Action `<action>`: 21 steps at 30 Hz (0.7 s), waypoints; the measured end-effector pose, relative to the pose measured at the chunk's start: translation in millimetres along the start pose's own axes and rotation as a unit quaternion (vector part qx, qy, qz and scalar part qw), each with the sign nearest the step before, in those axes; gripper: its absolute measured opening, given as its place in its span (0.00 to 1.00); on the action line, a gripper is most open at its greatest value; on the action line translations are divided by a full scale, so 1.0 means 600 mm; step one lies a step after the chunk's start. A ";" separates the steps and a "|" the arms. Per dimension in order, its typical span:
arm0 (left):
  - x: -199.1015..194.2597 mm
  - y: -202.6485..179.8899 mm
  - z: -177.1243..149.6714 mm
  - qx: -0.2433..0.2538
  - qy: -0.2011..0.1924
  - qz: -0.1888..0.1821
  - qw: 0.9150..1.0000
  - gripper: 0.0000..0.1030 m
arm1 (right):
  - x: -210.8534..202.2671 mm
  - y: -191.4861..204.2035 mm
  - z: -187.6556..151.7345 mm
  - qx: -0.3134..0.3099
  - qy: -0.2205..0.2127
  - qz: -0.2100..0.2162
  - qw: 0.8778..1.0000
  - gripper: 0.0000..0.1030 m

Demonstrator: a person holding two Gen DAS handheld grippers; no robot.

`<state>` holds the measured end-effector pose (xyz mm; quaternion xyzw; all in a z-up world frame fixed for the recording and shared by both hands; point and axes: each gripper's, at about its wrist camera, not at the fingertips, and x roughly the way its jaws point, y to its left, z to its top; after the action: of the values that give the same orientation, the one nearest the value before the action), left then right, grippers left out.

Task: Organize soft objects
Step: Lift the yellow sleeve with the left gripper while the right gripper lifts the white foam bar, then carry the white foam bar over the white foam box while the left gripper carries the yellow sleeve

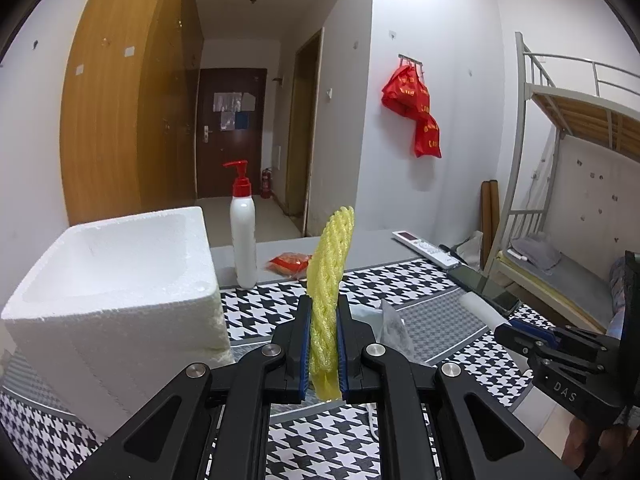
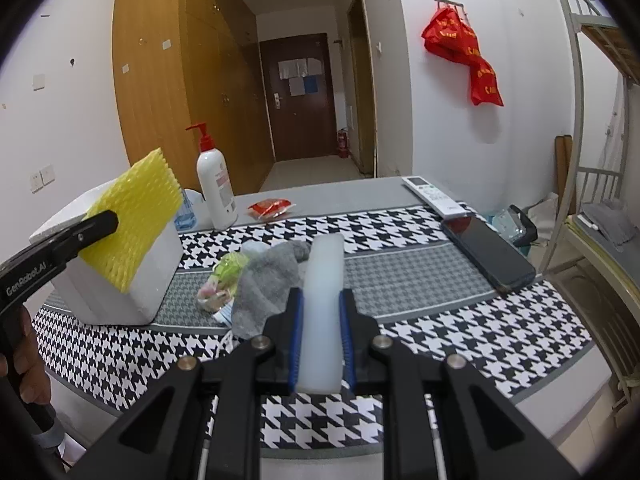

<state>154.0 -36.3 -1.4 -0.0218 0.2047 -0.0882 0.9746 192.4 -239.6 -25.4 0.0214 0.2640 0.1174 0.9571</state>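
The left gripper [image 1: 324,344] pinches a yellow foam net [image 1: 329,280] upright, raised beside the white foam box [image 1: 120,280]. The right gripper [image 2: 320,340] clamps a pale foam strip [image 2: 324,304], level above the counter [image 2: 440,336]. Below lie a grey sock [image 2: 272,284] and a crumpled wrapper [image 2: 222,280] on houndstooth cloth. Beyond stand a pump bottle [image 2: 214,184], wardrobe [image 2: 168,80] and bunk bed [image 1: 568,160].

The foam box [image 2: 120,280] stands open-topped at nine o'clock on the worktop [image 2: 460,332], its mouth unobstructed. A pump bottle [image 2: 214,184] rises just behind it at eleven. A grey sock [image 2: 268,280] and wrappers [image 2: 222,280] clutter the middle. A phone [image 2: 488,252] and remote [image 2: 434,196] lie at two; bare cloth stretches between.
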 end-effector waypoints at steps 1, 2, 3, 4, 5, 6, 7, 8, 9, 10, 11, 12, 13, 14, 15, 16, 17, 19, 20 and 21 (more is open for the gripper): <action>-0.001 0.001 0.002 0.000 0.000 0.000 1.000 0.11 | 0.000 0.001 0.002 -0.002 -0.002 0.002 1.000 0.20; -0.002 0.002 0.003 0.001 0.000 0.001 1.000 0.11 | 0.000 0.002 0.004 -0.003 -0.004 0.003 1.000 0.20; -0.004 0.002 0.004 0.002 -0.001 0.002 1.000 0.11 | -0.001 0.004 0.006 -0.005 -0.006 0.004 1.000 0.20; -0.006 0.000 0.004 0.004 -0.001 0.003 1.000 0.11 | -0.001 0.006 0.008 -0.007 -0.008 0.006 1.000 0.20; -0.008 0.000 0.005 0.006 -0.001 0.005 1.000 0.11 | -0.001 0.007 0.010 -0.008 -0.009 0.008 1.000 0.20; -0.009 0.002 0.006 0.006 -0.002 0.005 1.000 0.11 | 0.000 0.008 0.012 -0.010 -0.009 0.009 1.000 0.20; -0.011 0.004 0.007 0.005 -0.002 0.003 1.000 0.11 | 0.000 0.010 0.013 -0.011 -0.010 0.010 1.000 0.20; -0.013 0.006 0.008 0.003 -0.003 0.002 1.000 0.11 | 0.001 0.011 0.013 -0.012 -0.010 0.011 1.000 0.20; -0.016 0.008 0.009 0.002 -0.005 0.002 1.000 0.11 | 0.001 0.013 0.016 -0.013 -0.010 0.011 1.000 0.20; -0.018 0.010 0.010 0.002 -0.007 0.002 1.000 0.11 | 0.000 0.014 0.017 -0.014 -0.011 0.012 1.000 0.20; -0.021 0.010 0.011 0.002 -0.010 0.002 1.000 0.11 | -0.001 0.015 0.018 -0.016 -0.012 0.013 1.000 0.20; -0.024 0.011 0.013 0.003 -0.013 0.002 1.000 0.11 | -0.001 0.017 0.020 -0.017 -0.014 0.015 1.000 0.20; -0.026 0.013 0.015 0.004 -0.015 0.002 1.000 0.11 | -0.002 0.020 0.022 -0.019 -0.016 0.016 1.000 0.20; -0.030 0.017 0.017 0.003 -0.018 0.002 1.000 0.11 | -0.003 0.023 0.024 -0.021 -0.018 0.017 0.999 0.20; -0.034 0.019 0.019 0.001 -0.021 0.003 1.000 0.11 | -0.003 0.025 0.026 -0.023 -0.020 0.019 0.999 0.20; -0.037 0.019 0.021 0.001 -0.023 0.005 1.000 0.11 | -0.004 0.028 0.029 -0.025 -0.022 0.022 0.999 0.20; -0.039 0.021 0.023 -0.001 -0.024 0.004 1.000 0.11 | -0.004 0.030 0.031 -0.026 -0.024 0.024 0.999 0.20; -0.043 0.025 0.025 -0.003 -0.025 0.004 1.000 0.11 | -0.005 0.035 0.036 -0.030 -0.027 0.027 0.999 0.20; -0.046 0.026 0.025 -0.003 -0.027 0.005 1.000 0.11 | -0.006 0.037 0.038 -0.031 -0.029 0.030 0.999 0.20; -0.049 0.028 0.025 -0.004 -0.029 0.007 1.000 0.11 | -0.007 0.039 0.041 -0.033 -0.032 0.033 0.998 0.20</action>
<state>136.6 -14.7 22.7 -0.0265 0.1771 -0.0803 0.9806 196.5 -217.1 0.3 0.0025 0.2285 0.1565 0.9609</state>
